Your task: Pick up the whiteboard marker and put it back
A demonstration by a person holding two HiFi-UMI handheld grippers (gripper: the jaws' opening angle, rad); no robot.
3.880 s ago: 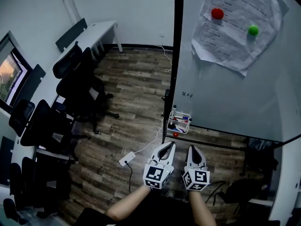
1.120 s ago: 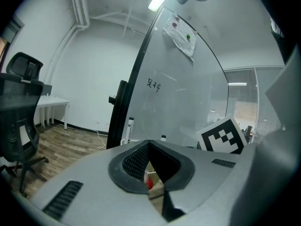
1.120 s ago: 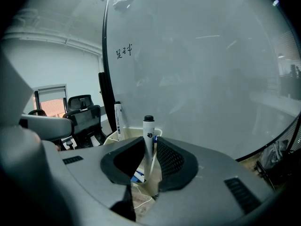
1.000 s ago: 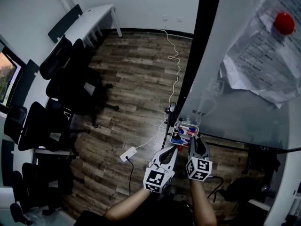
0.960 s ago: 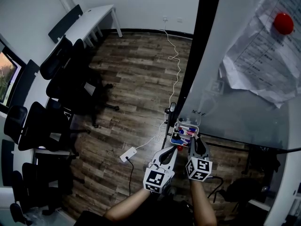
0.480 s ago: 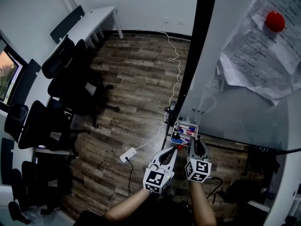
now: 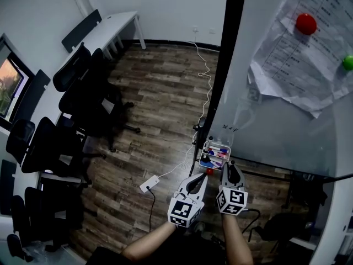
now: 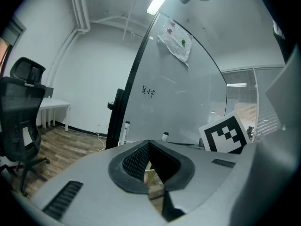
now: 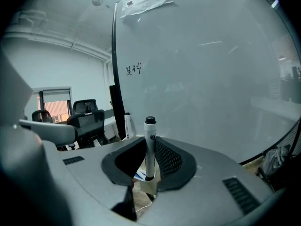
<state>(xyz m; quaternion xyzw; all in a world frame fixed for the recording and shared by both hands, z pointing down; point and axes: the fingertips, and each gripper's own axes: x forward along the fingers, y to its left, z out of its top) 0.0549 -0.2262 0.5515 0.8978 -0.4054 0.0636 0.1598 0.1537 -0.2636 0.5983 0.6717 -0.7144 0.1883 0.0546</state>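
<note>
Only the right gripper view shows the whiteboard marker [image 9: 150, 147]: one, white with a black cap, upright between the right tongs' pads. In the head view it is too small to pick out. That view alone shows the marker tray [image 7: 205, 148] at the whiteboard's [image 7: 276, 120] lower edge, near its bottom left corner. It also shows both tongs just below the tray, two magnets, one red [image 7: 306, 24] and one green [image 7: 348, 63], pinning papers [image 7: 287, 65] to the board, and one power strip [image 7: 147, 187] on the floor.

The right tongs [image 7: 230, 167] have just been closing and are clamped on the marker about halfway shut, holding it just above the tray. The left tongs [image 7: 199, 176], seen in their own view, have their tips together with nothing between them.
</note>
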